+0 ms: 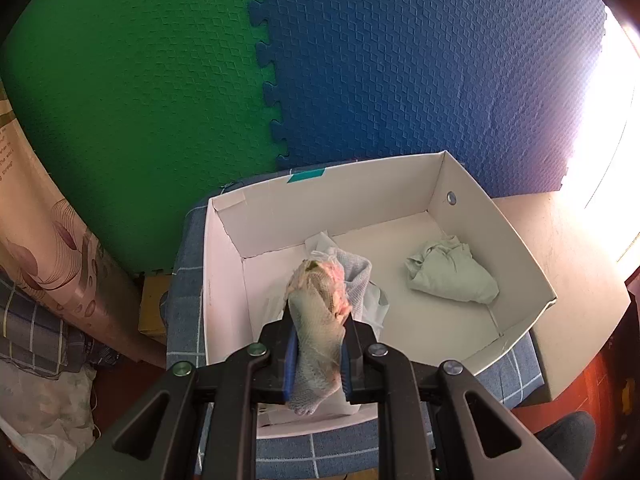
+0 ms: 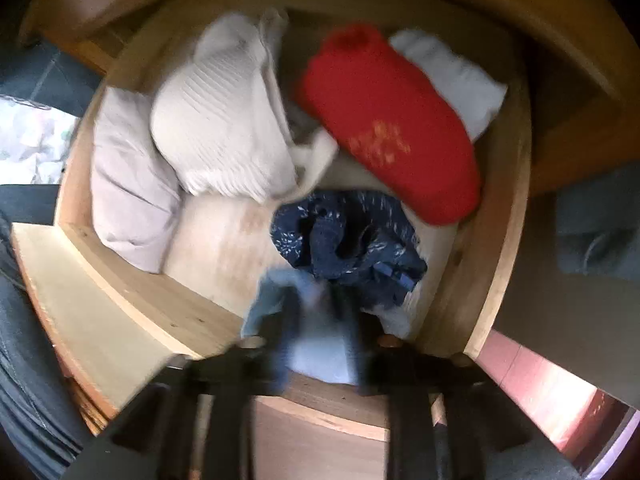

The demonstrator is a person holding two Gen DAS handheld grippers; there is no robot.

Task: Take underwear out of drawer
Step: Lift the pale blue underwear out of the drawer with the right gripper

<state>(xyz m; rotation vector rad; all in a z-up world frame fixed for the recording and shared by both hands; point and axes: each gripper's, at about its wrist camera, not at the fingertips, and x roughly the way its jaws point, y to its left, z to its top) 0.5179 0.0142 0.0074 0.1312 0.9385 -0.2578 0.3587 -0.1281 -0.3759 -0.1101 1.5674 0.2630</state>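
- Underwear, a mesh-and-pink bundle (image 1: 320, 304), sits clamped between the pads of the left gripper (image 1: 319, 354) and hangs over a white box (image 1: 516, 240); my guess is the box is the drop point, so the piece is held there ready to be let go.
- Two garments already lie in the box: a white mesh piece (image 1: 356, 276) right under the held one, and a pale green piece (image 1: 452, 276) apart to the right.
- The right gripper (image 2: 320, 344) points down into the wooden drawer (image 2: 500, 240). A light blue cloth (image 2: 316, 340) lies between its fingers, but the picture is blurred, so I cannot tell whether the pads press on it.
- More pieces remain in the drawer: a navy one (image 2: 348, 240) just beyond the blue cloth, a red one (image 2: 392, 120), a cream ribbed one (image 2: 224, 120), a lilac one (image 2: 128, 176) and a white one (image 2: 452, 76).
- The navy piece touches the blue cloth and could drag along; the drawer's front wall stands close to the fingers.
- Green and blue foam mats (image 1: 360, 60) stand behind the box.
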